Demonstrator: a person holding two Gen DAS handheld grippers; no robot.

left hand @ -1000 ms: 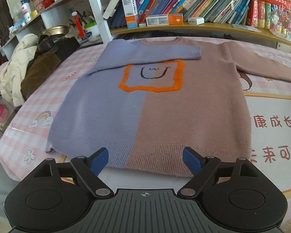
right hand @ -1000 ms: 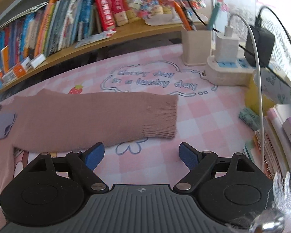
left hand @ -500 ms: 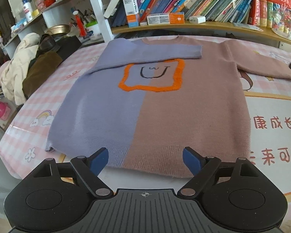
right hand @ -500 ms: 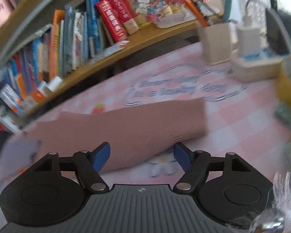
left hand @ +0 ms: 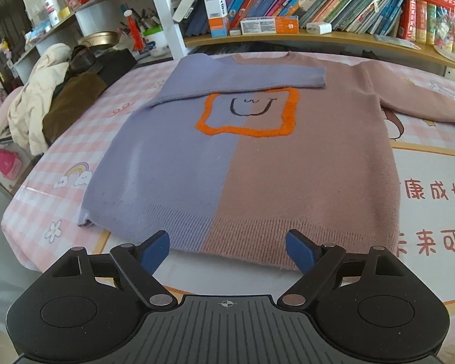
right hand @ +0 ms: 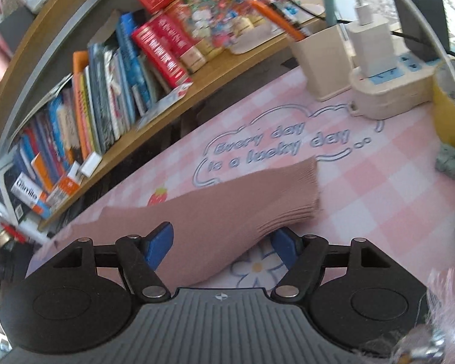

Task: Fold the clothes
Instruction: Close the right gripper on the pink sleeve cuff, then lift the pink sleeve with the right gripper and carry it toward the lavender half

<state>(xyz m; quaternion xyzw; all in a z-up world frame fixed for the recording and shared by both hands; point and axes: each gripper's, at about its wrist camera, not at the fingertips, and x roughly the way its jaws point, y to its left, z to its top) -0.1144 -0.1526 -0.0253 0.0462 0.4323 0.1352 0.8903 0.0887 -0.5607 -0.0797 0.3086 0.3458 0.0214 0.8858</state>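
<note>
A half-purple, half-pink sweater point(left hand: 257, 166) with an orange-framed face lies flat on the pink checked table cover point(left hand: 433, 163). Its purple sleeve point(left hand: 242, 79) is folded across the chest. The pink sleeve point(right hand: 227, 206) stretches out to the right, cuff at its far end. My left gripper point(left hand: 227, 248) hangs open just short of the hem, with nothing between its fingers. My right gripper point(right hand: 223, 242) is rolled to one side and its jaws are closing around the pink sleeve near the cuff. The sleeve lies between the blue pads, and the cuff's edge covers the tip of the right one.
Bookshelves point(left hand: 333, 9) run along the table's far edge. A power strip with chargers point(right hand: 388, 88) and a beige pen holder point(right hand: 324, 60) stand right of the sleeve, beside a yellow object point(right hand: 449, 115). Piled clothes point(left hand: 45, 103) sit off the table's left edge.
My right gripper has moved onto the pink sleeve and rolled, its fingers drawing closer together around the cloth. The left gripper and the sweater body have stayed where they were.
</note>
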